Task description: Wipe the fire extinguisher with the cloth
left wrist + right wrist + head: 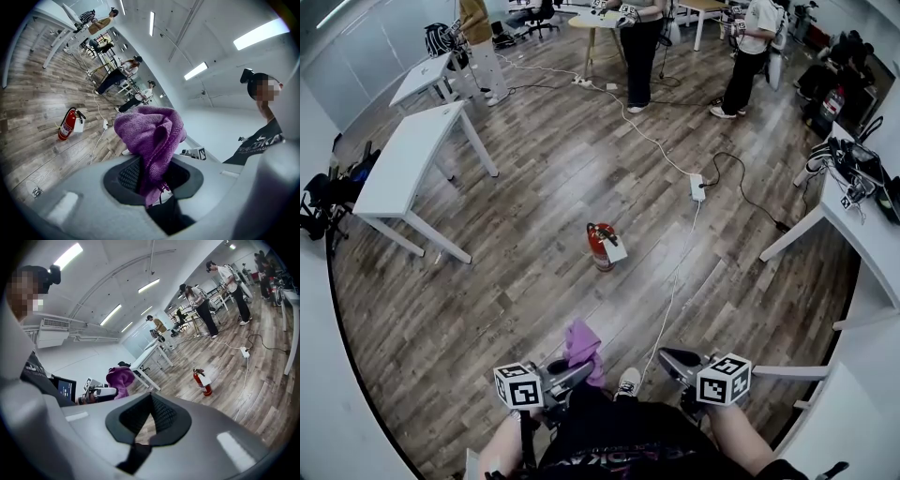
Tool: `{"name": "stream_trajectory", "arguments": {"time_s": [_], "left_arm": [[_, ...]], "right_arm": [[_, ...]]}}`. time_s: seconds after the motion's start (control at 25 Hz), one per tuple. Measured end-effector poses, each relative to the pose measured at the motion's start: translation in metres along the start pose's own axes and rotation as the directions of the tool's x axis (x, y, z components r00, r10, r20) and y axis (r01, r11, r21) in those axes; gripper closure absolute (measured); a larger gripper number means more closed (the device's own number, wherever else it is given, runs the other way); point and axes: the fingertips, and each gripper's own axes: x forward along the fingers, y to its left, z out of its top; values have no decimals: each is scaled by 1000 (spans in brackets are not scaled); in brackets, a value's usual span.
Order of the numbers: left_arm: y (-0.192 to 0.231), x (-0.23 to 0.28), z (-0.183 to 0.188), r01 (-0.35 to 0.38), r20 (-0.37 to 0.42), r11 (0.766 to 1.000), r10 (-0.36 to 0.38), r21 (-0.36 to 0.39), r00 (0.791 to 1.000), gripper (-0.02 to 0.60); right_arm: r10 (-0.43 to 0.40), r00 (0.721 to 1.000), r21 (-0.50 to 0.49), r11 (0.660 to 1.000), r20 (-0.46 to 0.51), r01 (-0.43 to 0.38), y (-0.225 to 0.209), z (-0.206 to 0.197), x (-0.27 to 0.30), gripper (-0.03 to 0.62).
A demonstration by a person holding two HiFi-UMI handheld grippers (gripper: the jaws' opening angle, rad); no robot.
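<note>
Short of the fire extinguisher (600,246), left tongs (149,176) clamp the cloth (150,131) (purple); right tongs (151,401) closed, empty.

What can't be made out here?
- Fire extinguisher label print: too small in every view.
- Cloth lower end: in the left gripper view, buried between the left gripper jaws.
- Extinguisher's far side: in the head view, hidden by its own body.

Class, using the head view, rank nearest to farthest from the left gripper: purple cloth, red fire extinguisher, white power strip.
1. Purple cloth, in the left gripper.
2. Red fire extinguisher, mid-floor ahead.
3. White power strip, beyond, rightward.
</note>
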Motion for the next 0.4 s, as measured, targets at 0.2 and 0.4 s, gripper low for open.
{"name": "stream_trajectory", "arguments": {"time_s": [0.2, 0.4], "left_arm": [[5, 3, -1, 8, 7, 1000, -8, -10, 1000, 485], [9, 10, -2, 19, 8, 1000, -19, -10, 1000, 485]], "right_arm": [[1, 1000, 2, 1000, -1, -1, -2, 1, 1, 591], [-5, 1000, 4, 1000, 7, 5, -7, 4, 2, 591]]}}
